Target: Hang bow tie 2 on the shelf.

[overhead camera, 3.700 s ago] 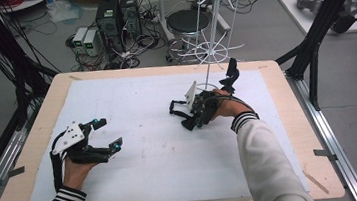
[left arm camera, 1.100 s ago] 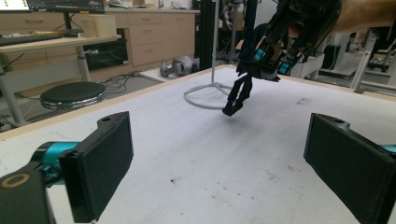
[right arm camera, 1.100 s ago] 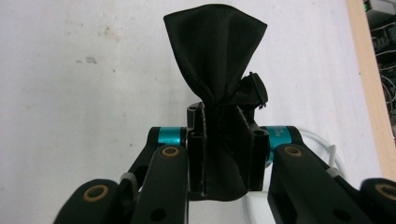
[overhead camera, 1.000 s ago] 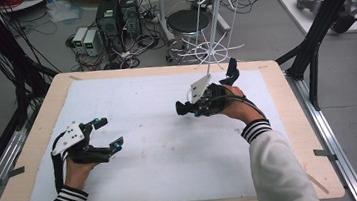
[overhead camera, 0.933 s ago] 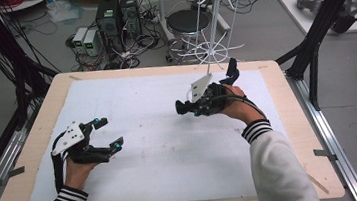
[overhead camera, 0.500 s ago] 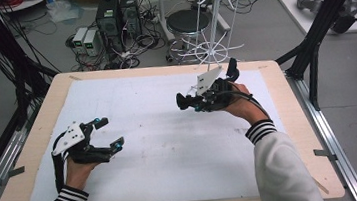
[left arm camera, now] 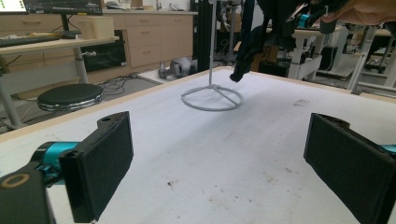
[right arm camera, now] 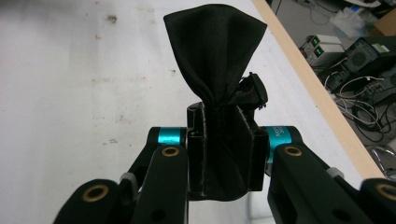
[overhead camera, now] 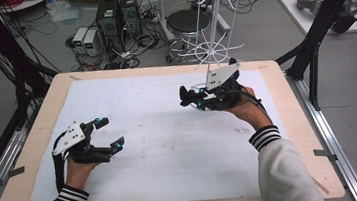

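High view: the right tongs (overhead camera: 188, 95) are clenched on a black cloth (overhead camera: 184, 94), held in the air just in front of the white wire rack (overhead camera: 212, 24) that stands at the far edge of the bench (overhead camera: 30, 146). The cloth shows here as a small dark bunch at the tips of the tongs, on the side away from the rack's pole. The left tongs (overhead camera: 112, 132) rest well away from the rack, near the bench's near left corner, released, with nothing between them.

Left gripper view: the two black pads (left arm camera: 100, 170) stand wide apart over the bare white sheet (left arm camera: 210, 154). Beyond them the rack's ring foot (left arm camera: 212, 98) lies on the bench, and the black cloth (left arm camera: 243, 58) hangs limp just above and to the right of that foot, its lower end clear of the surface.

Right gripper view: the cloth (right arm camera: 212, 56) is matte black and soft. It is pinched to a narrow neck between the pads, and past them it fans out into a pleated, rounded flare; the rest is bunched in a thick fold between the tongs (right arm camera: 224, 116).
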Tool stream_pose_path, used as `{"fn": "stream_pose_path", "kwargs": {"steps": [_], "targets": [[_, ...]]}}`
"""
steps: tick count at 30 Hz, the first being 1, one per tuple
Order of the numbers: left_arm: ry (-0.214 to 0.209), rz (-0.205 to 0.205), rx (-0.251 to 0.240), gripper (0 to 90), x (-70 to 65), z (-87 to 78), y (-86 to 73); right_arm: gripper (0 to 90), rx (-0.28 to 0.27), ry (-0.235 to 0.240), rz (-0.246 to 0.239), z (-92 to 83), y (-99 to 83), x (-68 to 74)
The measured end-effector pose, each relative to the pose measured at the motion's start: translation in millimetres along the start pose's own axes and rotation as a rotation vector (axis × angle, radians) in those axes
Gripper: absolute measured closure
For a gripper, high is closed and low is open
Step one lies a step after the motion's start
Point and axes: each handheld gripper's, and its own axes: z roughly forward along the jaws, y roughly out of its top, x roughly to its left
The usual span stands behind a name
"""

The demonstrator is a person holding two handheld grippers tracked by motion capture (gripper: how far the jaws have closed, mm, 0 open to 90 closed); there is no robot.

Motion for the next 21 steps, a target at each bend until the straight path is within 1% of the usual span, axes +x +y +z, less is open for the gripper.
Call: {"fn": "stream_pose_path", "kwargs": {"steps": [2,4,6,11,15,18,21], "targets": [[0.0,-0.001,-0.003,8.7,-0.1,0.9,-0.1,76.6,-0.015,-0.01,0.017,-5.6,-1.5,0.0],[-0.002,0.001,0.0,8.7,-0.4,1.5,0.1,76.6,-0.047,-0.017,0.041,-11.0,-3.0,-0.5],[-0.006,0.001,0.001,8.6,-1.5,2.2,0.1,76.6,-0.072,-0.027,0.052,-15.4,-3.8,-0.7],[-0.011,0.004,0.007,8.7,-3.2,3.5,0.2,76.5,-0.096,-0.046,0.065,-21.8,-5.6,1.1],[-0.012,0.003,0.005,8.7,-4.0,4.2,0.4,76.5,-0.136,-0.052,0.091,-24.6,-10.4,3.0],[-0.016,0.006,0.007,8.6,-4.6,5.3,0.3,76.4,-0.135,-0.063,0.103,-26.8,-11.5,3.6],[-0.02,0.004,0.007,8.6,-5.3,6.1,0.2,76.3,-0.155,-0.081,0.11,-31.3,-10.6,4.3]]}}
